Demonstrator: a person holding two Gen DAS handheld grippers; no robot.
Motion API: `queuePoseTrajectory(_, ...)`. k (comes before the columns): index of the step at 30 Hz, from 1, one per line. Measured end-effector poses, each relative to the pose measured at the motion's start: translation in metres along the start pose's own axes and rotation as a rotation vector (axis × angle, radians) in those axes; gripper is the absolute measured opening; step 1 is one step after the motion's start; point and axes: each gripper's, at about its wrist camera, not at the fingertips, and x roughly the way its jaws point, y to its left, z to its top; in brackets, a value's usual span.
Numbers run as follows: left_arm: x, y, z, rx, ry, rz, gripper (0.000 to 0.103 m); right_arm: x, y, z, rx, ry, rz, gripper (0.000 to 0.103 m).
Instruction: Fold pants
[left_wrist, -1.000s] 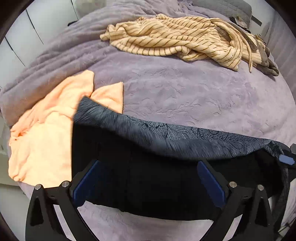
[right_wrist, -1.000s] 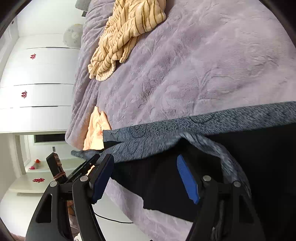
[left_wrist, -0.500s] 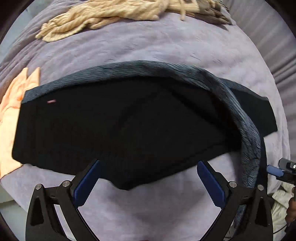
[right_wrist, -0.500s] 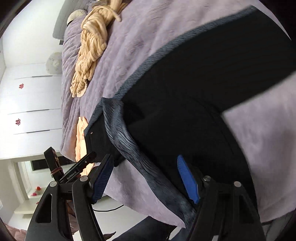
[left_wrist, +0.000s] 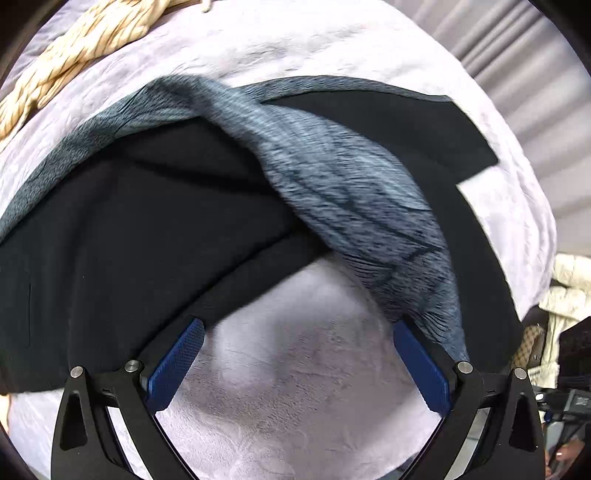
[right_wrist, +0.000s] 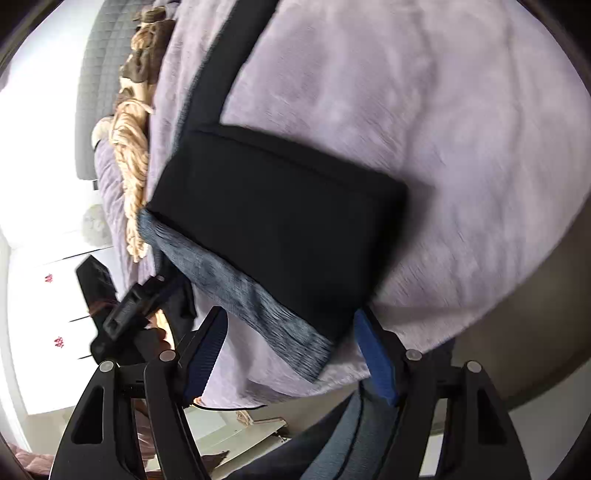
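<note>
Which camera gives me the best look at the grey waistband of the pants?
The left wrist view: the grey waistband runs across the middle of the picture, twisted over the black pants on the purple blanket. The right wrist view shows only a blurred strip of it along the folded edge.

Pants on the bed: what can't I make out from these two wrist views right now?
- Left wrist: the pants run off the left edge; the grey band is motion-blurred.
- Right wrist: the pant leg runs off the top edge; whether the right gripper touches fabric is unclear.
- Striped garment: cut off, mostly unseen.
</note>
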Motion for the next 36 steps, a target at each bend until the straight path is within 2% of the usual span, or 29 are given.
queuePoseTrajectory(2,-0.003,-0.008,-0.001,0.028,-0.008,-0.009,0.103,0.001,-0.010,-0.008,0.023,-0.002,0.019,0.074)
queuePoseTrajectory(4,0.003,-0.009,0.001,0.044,0.005,-0.019,0.103,0.005,-0.016,-0.012,0.046,0.003,0.084,0.074)
queuePoseTrajectory(5,0.007,-0.011,0.003,0.050,0.014,-0.030,0.103,0.006,-0.015,-0.012,0.048,0.007,0.115,0.069)
queuePoseTrajectory(7,0.013,-0.017,0.005,0.066,0.031,-0.032,0.103,0.017,-0.016,-0.008,0.059,0.031,0.182,0.048)
queuePoseTrajectory(8,0.016,-0.022,0.009,0.075,0.034,-0.024,0.103,0.023,-0.016,-0.005,0.073,0.054,0.198,0.025)
queuePoseTrajectory(9,0.015,-0.024,0.012,0.075,0.035,-0.021,0.103,0.029,-0.015,-0.002,0.088,0.080,0.224,0.008)
queuePoseTrajectory(14,-0.004,-0.039,0.045,0.029,-0.015,-0.083,0.103,0.005,0.016,0.025,0.038,0.078,0.334,0.008)
queuePoseTrajectory(20,-0.020,-0.051,0.126,-0.024,-0.128,-0.096,0.103,-0.043,0.076,0.123,-0.081,0.015,0.383,0.008)
queuePoseTrajectory(23,-0.018,-0.044,0.165,-0.067,-0.175,-0.058,0.103,-0.059,0.106,0.183,-0.151,-0.031,0.348,0.008)
queuePoseTrajectory(26,-0.024,-0.040,0.199,-0.101,-0.230,-0.017,0.103,-0.067,0.131,0.246,-0.206,-0.088,0.229,0.011)
queuePoseTrajectory(28,-0.037,-0.040,0.214,-0.106,-0.284,0.017,0.103,-0.070,0.148,0.280,-0.235,-0.130,0.089,0.022)
queuePoseTrajectory(30,-0.050,-0.036,0.218,-0.104,-0.321,0.052,0.103,-0.079,0.165,0.300,-0.309,-0.202,-0.059,0.063)
queuePoseTrajectory(31,-0.054,-0.033,0.217,-0.103,-0.326,0.073,0.103,-0.084,0.170,0.305,-0.346,-0.237,-0.094,0.067)
queuePoseTrajectory(33,-0.054,-0.020,0.204,-0.106,-0.306,0.114,0.103,-0.096,0.175,0.307,-0.409,-0.275,-0.114,0.068)
queuePoseTrajectory(36,-0.032,-0.002,0.173,-0.138,-0.222,0.171,0.103,-0.092,0.158,0.299,-0.387,-0.205,-0.069,0.068)
